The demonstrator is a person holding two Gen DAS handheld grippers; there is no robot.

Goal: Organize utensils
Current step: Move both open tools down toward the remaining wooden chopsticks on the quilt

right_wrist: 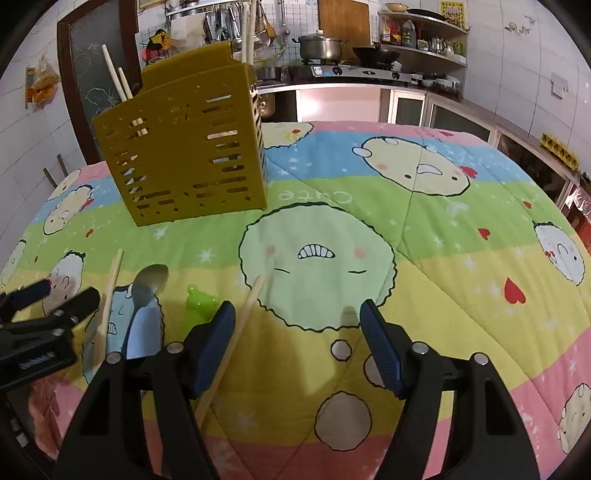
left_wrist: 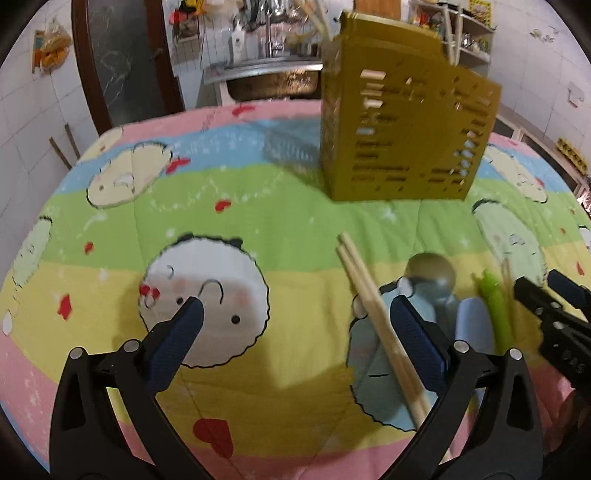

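A mustard-yellow slotted utensil holder (left_wrist: 402, 133) (right_wrist: 184, 155) stands on the cartoon quilt, with chopsticks sticking out of it. On the quilt lie a pair of wooden chopsticks (left_wrist: 376, 317) (right_wrist: 107, 306), a metal spoon with a pale blue handle (left_wrist: 432, 277) (right_wrist: 146, 295), a green utensil (left_wrist: 496, 306) (right_wrist: 199, 306) and a single chopstick (right_wrist: 236, 332). My left gripper (left_wrist: 295, 314) is open and empty; the chopstick pair lies by its right finger. My right gripper (right_wrist: 297, 314) is open and empty; the single chopstick passes its left finger.
The quilt (right_wrist: 424, 229) covers the whole table. Behind it are a sink (left_wrist: 269, 79), a stove with a pot (right_wrist: 321, 46) and shelves (right_wrist: 424, 33). A dark door (right_wrist: 92, 55) stands at the back left.
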